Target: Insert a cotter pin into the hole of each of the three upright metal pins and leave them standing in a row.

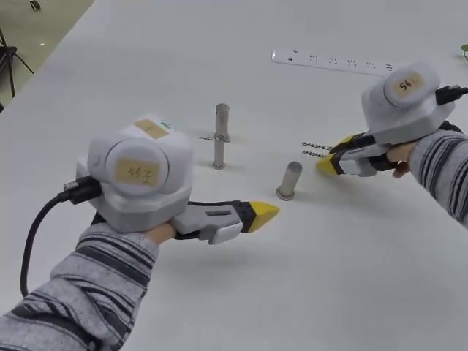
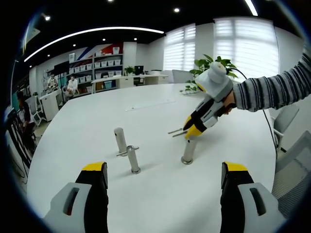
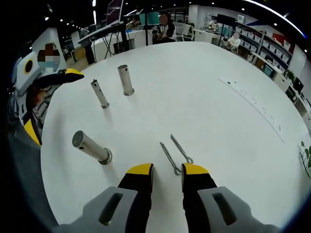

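Saw a white table [image 1: 146,58] with three metal pins upright: far pin [image 1: 221,121], middle pin [image 1: 219,153] just in front of it, near pin [image 1: 289,180] set apart to the right. Noted a cotter pin [image 1: 208,137] level by the middle pin's top; could not tell whether through a hole. Held left gripper [image 1: 267,212] with jaws spread wide, short of the pins. Held right gripper [image 1: 325,165] with jaws narrow, a slim gap between, two loose cotter pins [image 3: 181,148] just ahead of its tips. Found bare tabletop all round, table edge far left, power strip [image 1: 333,62] along the far side.
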Demonstrator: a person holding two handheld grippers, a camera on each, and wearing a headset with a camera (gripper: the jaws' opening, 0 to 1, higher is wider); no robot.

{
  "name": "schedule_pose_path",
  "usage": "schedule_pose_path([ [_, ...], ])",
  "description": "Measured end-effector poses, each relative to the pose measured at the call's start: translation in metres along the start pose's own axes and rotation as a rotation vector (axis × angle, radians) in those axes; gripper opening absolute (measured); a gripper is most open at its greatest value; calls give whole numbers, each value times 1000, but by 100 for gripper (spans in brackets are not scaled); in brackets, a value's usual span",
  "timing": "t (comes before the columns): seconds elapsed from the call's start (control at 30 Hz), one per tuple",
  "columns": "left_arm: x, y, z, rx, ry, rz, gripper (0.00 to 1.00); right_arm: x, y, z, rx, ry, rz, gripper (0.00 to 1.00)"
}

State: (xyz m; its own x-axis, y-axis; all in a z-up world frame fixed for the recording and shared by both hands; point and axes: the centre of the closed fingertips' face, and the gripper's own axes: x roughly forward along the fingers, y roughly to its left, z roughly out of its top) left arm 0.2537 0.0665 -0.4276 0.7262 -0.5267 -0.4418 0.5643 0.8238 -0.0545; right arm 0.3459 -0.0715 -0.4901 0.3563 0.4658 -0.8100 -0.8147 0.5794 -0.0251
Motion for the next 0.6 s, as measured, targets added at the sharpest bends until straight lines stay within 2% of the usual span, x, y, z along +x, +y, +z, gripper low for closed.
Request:
schedule_pose_path([
  [0.33,0,1,0,-1,0,0,96,5,-6,-1,-31,54,19,7],
  [0.47,0,0,0,-2,3,-3,96,5,-9,-4,-81,90,30,0],
  [0.6,1,-1,-2,-5,12,-8,95,6,-9,-4,-109,109,34,0],
])
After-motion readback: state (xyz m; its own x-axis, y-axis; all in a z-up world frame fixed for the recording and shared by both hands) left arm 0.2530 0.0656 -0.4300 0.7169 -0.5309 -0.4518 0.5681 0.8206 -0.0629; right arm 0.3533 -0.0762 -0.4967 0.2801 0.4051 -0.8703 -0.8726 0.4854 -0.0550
